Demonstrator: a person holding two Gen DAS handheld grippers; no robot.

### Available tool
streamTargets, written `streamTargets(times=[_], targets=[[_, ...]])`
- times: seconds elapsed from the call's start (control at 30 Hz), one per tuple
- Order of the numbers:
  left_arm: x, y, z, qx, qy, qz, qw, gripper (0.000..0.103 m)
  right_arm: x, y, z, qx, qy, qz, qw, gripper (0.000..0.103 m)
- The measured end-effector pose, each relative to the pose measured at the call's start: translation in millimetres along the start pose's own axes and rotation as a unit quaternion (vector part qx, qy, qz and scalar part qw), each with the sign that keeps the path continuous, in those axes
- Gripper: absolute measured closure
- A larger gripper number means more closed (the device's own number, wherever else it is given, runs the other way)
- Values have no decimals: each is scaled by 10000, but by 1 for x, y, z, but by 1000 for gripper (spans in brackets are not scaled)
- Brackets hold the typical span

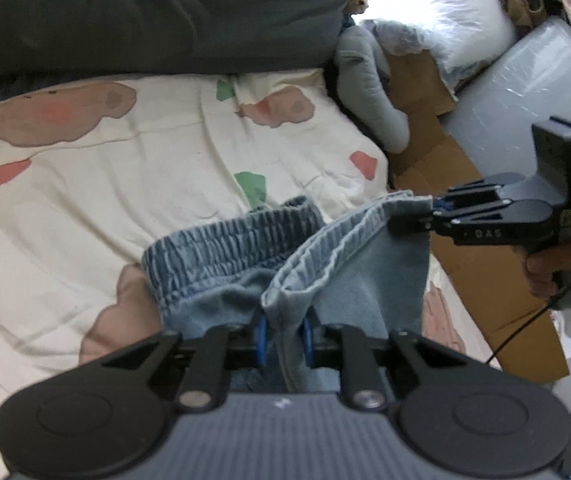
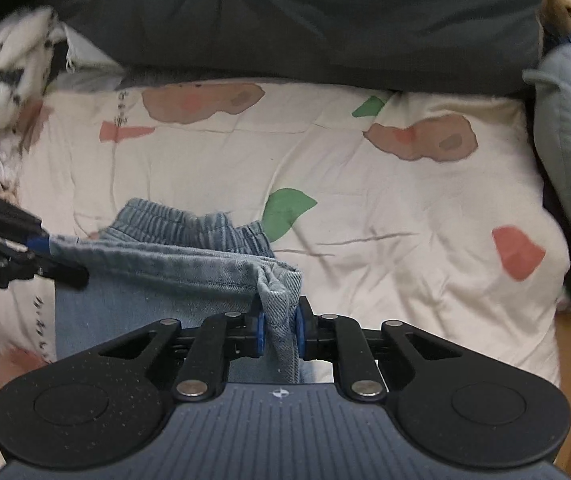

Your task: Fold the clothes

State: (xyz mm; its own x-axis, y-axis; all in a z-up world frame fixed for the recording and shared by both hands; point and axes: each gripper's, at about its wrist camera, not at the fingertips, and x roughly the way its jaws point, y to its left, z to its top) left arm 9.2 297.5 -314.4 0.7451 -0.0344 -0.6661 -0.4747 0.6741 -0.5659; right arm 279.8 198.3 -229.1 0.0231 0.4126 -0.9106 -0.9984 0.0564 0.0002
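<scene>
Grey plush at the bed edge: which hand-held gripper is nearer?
Right. The right hand-held gripper clamps the jeans at the corner on the side of the grey plush. The left hand-held gripper clamps the opposite corner, farther from it.

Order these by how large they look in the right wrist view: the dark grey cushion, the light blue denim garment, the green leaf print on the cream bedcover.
1. Dark grey cushion
2. Light blue denim garment, though nearness to the camera enlarges it
3. Green leaf print
</scene>
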Motion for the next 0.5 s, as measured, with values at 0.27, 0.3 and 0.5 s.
streamTargets(times=[0.27,0.3,0.5], targets=[[13,15,8,-245,32,159,9996,85,25,-3,18,-134,208,-25,9997,89],[12,16,9,-279,8,153,9995,85,28,-3,19,-111,196,-28,9997,89],[-5,7,15,-242,-118,-120,9996,85,9,-5,25,-71,-10,-34,10000,89]])
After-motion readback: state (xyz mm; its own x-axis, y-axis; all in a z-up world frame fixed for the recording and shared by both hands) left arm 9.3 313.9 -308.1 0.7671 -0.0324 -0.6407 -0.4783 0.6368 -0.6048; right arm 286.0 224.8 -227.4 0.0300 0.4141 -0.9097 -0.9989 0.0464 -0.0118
